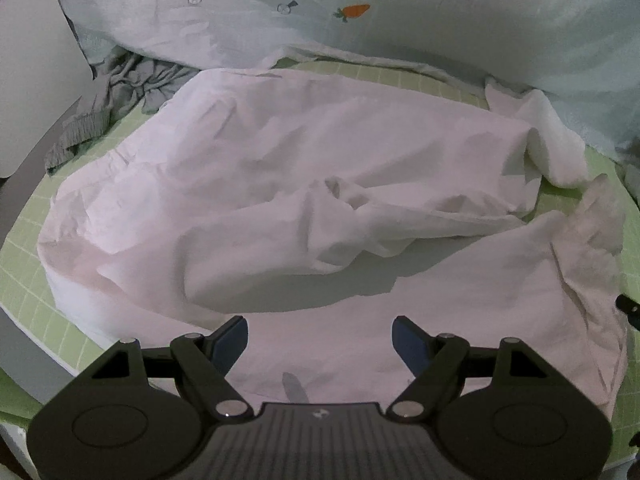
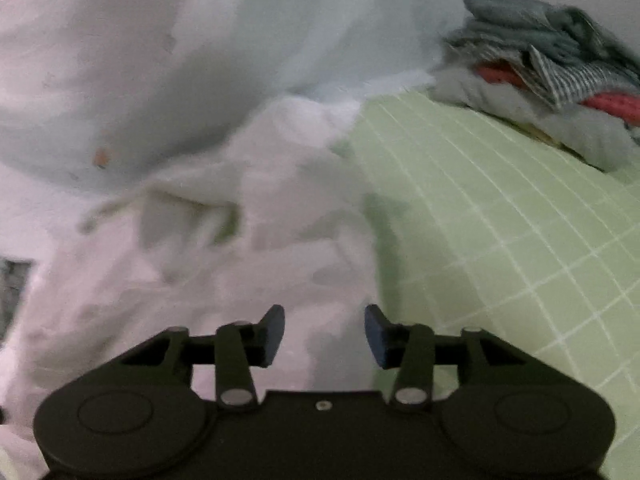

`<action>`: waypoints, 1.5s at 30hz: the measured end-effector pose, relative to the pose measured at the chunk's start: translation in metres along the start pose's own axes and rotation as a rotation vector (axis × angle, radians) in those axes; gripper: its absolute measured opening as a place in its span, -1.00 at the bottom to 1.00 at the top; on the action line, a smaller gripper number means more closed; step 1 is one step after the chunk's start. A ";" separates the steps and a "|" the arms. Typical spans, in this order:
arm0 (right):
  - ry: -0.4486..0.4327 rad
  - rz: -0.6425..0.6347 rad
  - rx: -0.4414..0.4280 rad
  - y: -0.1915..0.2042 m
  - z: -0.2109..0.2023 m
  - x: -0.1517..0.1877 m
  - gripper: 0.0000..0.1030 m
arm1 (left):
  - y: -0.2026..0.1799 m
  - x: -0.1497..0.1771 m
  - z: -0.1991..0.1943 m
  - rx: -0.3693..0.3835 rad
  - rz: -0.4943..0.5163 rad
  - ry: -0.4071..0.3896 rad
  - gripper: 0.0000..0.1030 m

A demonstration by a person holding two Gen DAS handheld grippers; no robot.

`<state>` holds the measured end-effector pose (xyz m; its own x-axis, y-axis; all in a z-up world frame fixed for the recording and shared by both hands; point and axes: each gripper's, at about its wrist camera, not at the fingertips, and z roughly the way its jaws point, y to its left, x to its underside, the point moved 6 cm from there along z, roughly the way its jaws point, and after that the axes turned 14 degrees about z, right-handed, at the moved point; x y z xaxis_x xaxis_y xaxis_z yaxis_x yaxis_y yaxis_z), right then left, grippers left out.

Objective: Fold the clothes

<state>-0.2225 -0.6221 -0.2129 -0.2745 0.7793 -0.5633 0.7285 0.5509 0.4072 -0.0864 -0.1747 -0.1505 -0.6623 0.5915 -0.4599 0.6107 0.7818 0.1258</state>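
Note:
A pale pink, crumpled garment (image 1: 280,184) lies spread over the green gridded mat (image 1: 24,264), with a fold bunched near its middle. My left gripper (image 1: 320,330) hovers over the garment's near edge, jaws wide open and nothing between them. In the blurred right wrist view the same pink garment (image 2: 224,264) fills the left and centre. My right gripper (image 2: 325,328) stands open above the garment's right edge, beside the bare mat (image 2: 500,216), with no cloth between its blue pads (image 2: 376,334).
A light blue sheet with carrot prints (image 1: 360,12) lies bunched behind the garment. A grey ruffled cloth (image 1: 120,92) sits at the back left. A stack of folded clothes (image 2: 552,68), grey, striped and red, rests on the mat at the back right.

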 end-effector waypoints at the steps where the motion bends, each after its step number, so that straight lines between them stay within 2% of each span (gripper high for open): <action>1: 0.017 -0.002 0.019 -0.002 0.008 0.001 -0.24 | 0.001 0.000 0.000 -0.002 -0.001 0.003 0.55; 2: 0.029 -0.001 0.013 -0.002 0.012 0.001 -0.29 | 0.001 0.000 -0.001 -0.006 -0.003 0.002 0.55; 4: 0.040 -0.007 -0.014 0.000 0.017 0.003 -0.55 | 0.003 0.000 -0.003 -0.017 -0.010 -0.003 0.55; 5: 0.043 -0.020 -0.009 0.002 0.019 0.004 -0.64 | 0.004 0.001 -0.004 -0.023 -0.017 -0.004 0.55; 6: 0.037 -0.039 0.003 0.003 0.019 0.005 -0.82 | 0.004 0.001 -0.004 -0.026 -0.025 -0.003 0.55; 7: 0.020 -0.050 0.010 0.004 0.015 0.004 -0.87 | 0.004 0.002 -0.005 -0.028 -0.033 -0.001 0.55; 9: -0.077 -0.067 0.025 0.003 -0.007 -0.003 -0.89 | 0.002 0.003 -0.007 -0.030 -0.046 0.000 0.55; 11: -0.211 -0.100 0.062 0.001 -0.050 -0.014 -0.90 | -0.002 0.004 -0.009 -0.033 -0.050 -0.006 0.55; 14: -0.332 -0.074 0.124 -0.022 -0.106 -0.021 -0.90 | -0.011 0.007 -0.010 -0.034 -0.052 -0.004 0.55; 16: -0.304 -0.043 0.183 -0.050 -0.116 -0.014 -0.90 | -0.019 0.011 -0.008 -0.028 -0.054 0.011 0.55; 19: -0.128 0.091 0.283 -0.106 -0.099 0.014 -0.89 | -0.031 0.015 -0.006 -0.018 -0.058 0.033 0.55; 21: -0.056 0.208 0.292 -0.133 -0.096 0.025 -0.90 | -0.038 0.017 -0.010 -0.024 -0.054 0.027 0.55; 25: -0.065 0.162 0.251 -0.134 -0.109 0.026 -0.89 | -0.050 0.026 -0.010 -0.029 -0.042 0.044 0.55; 27: -0.010 0.149 0.264 -0.140 -0.101 0.029 -0.89 | -0.055 0.033 -0.008 -0.026 -0.045 0.066 0.55; 29: 0.056 0.188 0.282 -0.154 -0.093 0.035 -0.87 | -0.057 0.038 -0.008 -0.027 -0.050 0.079 0.55; 31: 0.053 0.203 0.267 -0.156 -0.097 0.035 -0.84 | -0.058 0.043 -0.011 -0.034 -0.056 0.079 0.55; 32: 0.047 0.206 0.258 -0.156 -0.100 0.034 -0.80 | -0.057 0.045 -0.013 -0.040 -0.061 0.079 0.55; 33: 0.036 0.199 0.258 -0.155 -0.102 0.032 -0.60 | -0.055 0.048 -0.014 -0.046 -0.068 0.081 0.55; 34: 0.022 0.185 0.264 -0.152 -0.104 0.031 -0.26 | -0.053 0.050 -0.015 -0.050 -0.077 0.084 0.55; 37: -0.009 0.167 0.286 -0.151 -0.102 0.028 0.30 | -0.047 0.057 -0.018 -0.065 -0.106 0.088 0.55; 40: -0.050 0.129 0.295 -0.145 -0.103 0.024 0.44 | -0.042 0.062 -0.025 -0.081 -0.125 0.079 0.55; 41: -0.066 0.115 0.297 -0.142 -0.104 0.022 0.57 | -0.040 0.063 -0.027 -0.084 -0.129 0.075 0.55; 42: -0.081 0.102 0.299 -0.140 -0.104 0.021 0.93 | -0.039 0.064 -0.028 -0.086 -0.132 0.071 0.55; 43: -0.096 0.088 0.301 -0.138 -0.105 0.019 0.99 | -0.038 0.065 -0.030 -0.088 -0.134 0.068 0.55; 45: -0.123 0.046 0.291 -0.129 -0.105 0.016 1.00 | -0.033 0.067 -0.032 -0.095 -0.139 0.060 0.56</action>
<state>-0.3869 -0.6491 -0.1987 -0.1721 0.7498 -0.6389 0.8923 0.3935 0.2214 -0.1648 -0.1550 -0.1570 -0.7638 0.4853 -0.4256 0.4700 0.8701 0.1487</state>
